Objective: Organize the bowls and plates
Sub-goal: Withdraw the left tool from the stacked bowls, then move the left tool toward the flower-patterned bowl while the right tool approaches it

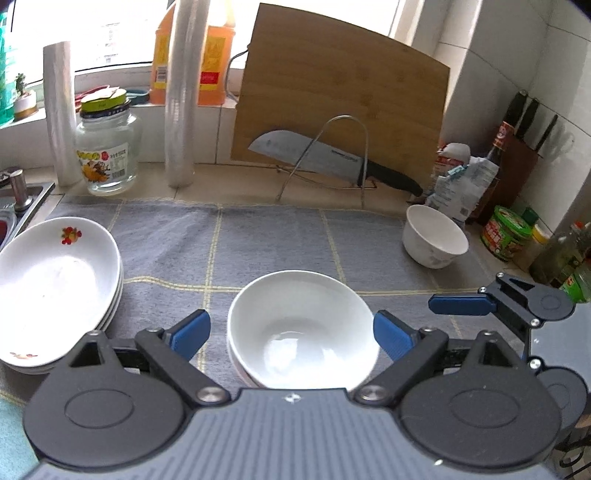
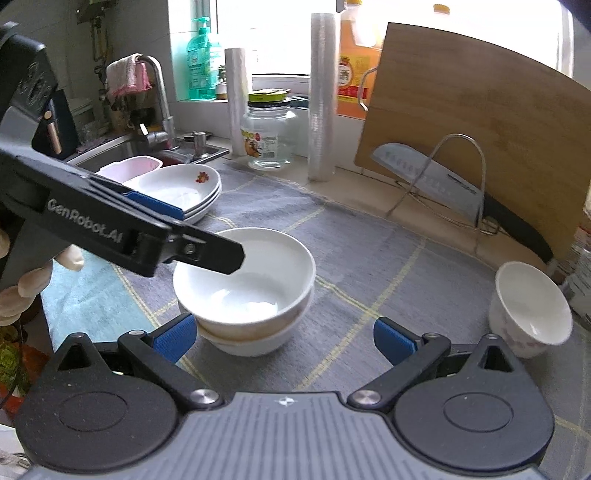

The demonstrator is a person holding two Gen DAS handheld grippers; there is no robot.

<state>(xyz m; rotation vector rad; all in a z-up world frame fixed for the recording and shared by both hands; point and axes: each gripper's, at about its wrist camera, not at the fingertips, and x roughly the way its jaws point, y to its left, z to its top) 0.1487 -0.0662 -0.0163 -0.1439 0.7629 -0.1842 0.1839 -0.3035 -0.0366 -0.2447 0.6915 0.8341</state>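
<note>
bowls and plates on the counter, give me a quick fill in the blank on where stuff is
1. The white bowl between the left gripper's open fingers sits nested in ____ bowl.
2. The plate stack lies beside the ____.
3. The knife rests in a wire rack against the wooden ____.
4. The small bowl stands alone, ____ from the nested bowls.

Missing words: another; sink; cutting board; apart

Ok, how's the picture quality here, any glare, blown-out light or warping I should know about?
Left wrist view: the window is blown out white, glare sits inside the stacked bowls, and the cutting board bows from fisheye. Right wrist view: the same backlight above the cutting board, and the small bowl smears slightly near the edge.
</note>
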